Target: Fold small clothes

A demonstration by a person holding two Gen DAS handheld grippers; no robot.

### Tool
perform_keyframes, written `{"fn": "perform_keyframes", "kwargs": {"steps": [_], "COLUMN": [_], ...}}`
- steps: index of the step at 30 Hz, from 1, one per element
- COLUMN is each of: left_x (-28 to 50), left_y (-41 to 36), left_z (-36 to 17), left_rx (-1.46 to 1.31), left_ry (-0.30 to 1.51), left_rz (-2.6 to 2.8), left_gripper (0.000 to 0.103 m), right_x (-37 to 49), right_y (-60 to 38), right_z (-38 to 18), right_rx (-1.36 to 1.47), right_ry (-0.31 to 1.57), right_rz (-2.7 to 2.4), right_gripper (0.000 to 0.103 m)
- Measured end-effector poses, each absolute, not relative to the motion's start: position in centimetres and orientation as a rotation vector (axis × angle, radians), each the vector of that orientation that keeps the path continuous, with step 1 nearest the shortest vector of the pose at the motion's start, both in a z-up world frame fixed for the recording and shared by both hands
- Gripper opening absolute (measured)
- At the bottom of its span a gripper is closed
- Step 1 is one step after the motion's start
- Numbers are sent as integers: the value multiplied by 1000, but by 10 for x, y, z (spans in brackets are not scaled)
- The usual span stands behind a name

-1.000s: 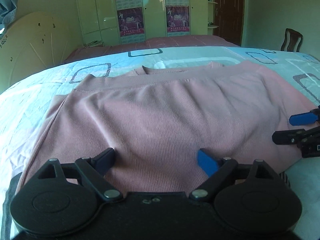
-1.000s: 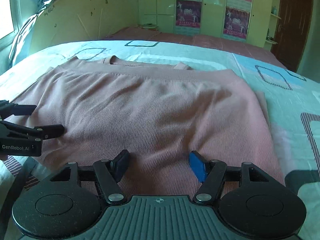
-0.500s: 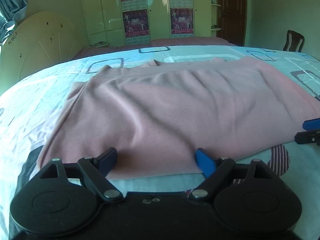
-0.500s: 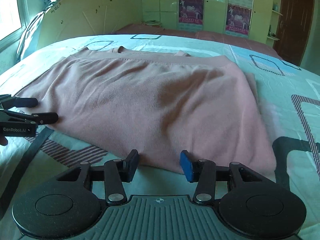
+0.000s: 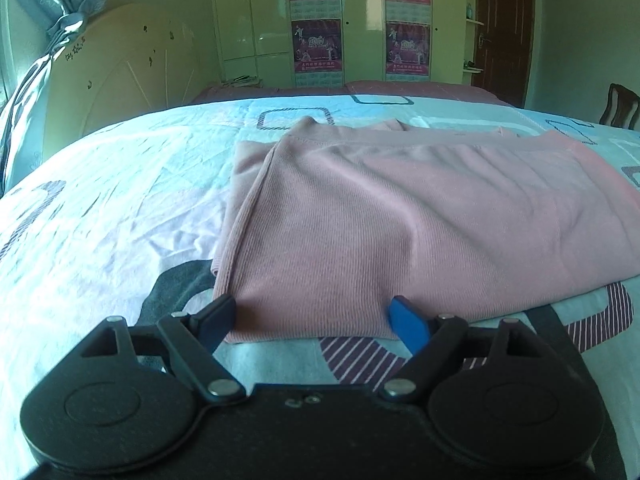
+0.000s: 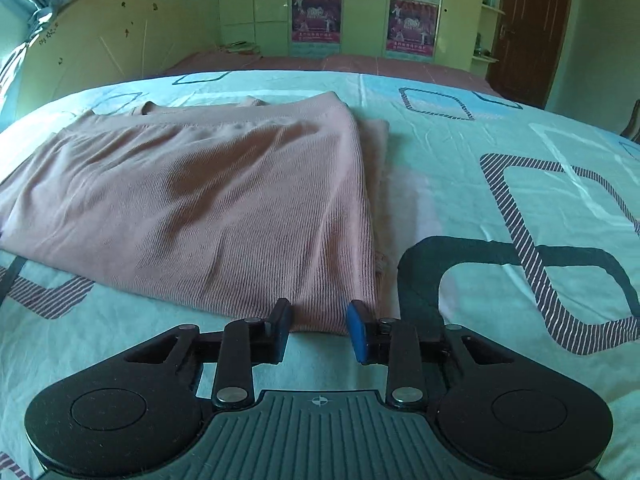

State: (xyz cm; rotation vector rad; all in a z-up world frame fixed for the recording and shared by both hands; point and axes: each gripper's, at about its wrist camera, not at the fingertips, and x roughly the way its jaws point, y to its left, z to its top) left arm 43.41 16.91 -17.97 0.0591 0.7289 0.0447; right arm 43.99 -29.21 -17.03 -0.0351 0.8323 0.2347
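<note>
Both units pulled back to the near edge of the folded pink top (image 5: 400, 220), which lies flat on the bed (image 5: 112, 200). Left hand-held gripper (image 5: 312, 320) is wide open at the near-left corner, nothing clamped. Right hand-held gripper (image 6: 318, 326) has just been closing; near-right corner hem sits between its jaws, pads not pressing.

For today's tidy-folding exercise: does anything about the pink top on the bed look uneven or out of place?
Slightly. The pink top is folded, but a lower layer pokes out past its right-hand edge, and another on the left, so the sides are not flush. Nothing is spilled or damaged.
</note>
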Motion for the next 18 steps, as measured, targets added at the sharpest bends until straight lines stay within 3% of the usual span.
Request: {"fn": "perform_keyframes", "kwargs": {"steps": [8, 11, 12, 13, 16, 18], "left_x": [426, 415, 412, 412, 415, 418], "left_y": [169, 169, 166, 163, 157, 156], "left_z": [-174, -168, -166, -166, -168, -170], "left_rx": [36, -50, -64, -62, -145, -209], "left_ry": [754, 776, 770, 768, 782, 783], "left_rz": [82, 93, 84, 89, 81, 86], "left_gripper": [82, 68, 68, 66, 57, 57], "right_x": [443, 428, 424, 423, 424, 427], "right_y": [-294, -297, -297, -295, -288, -282], "right_z": [-169, -152, -149, -146, -140, -136], "right_rx": [-7, 61, 82, 102, 161, 197], "right_ry": [839, 754, 737, 735, 713, 718], "right_rz": [235, 244, 257, 266, 275, 302], "right_gripper": [31, 31, 21, 3, 1, 1]}}
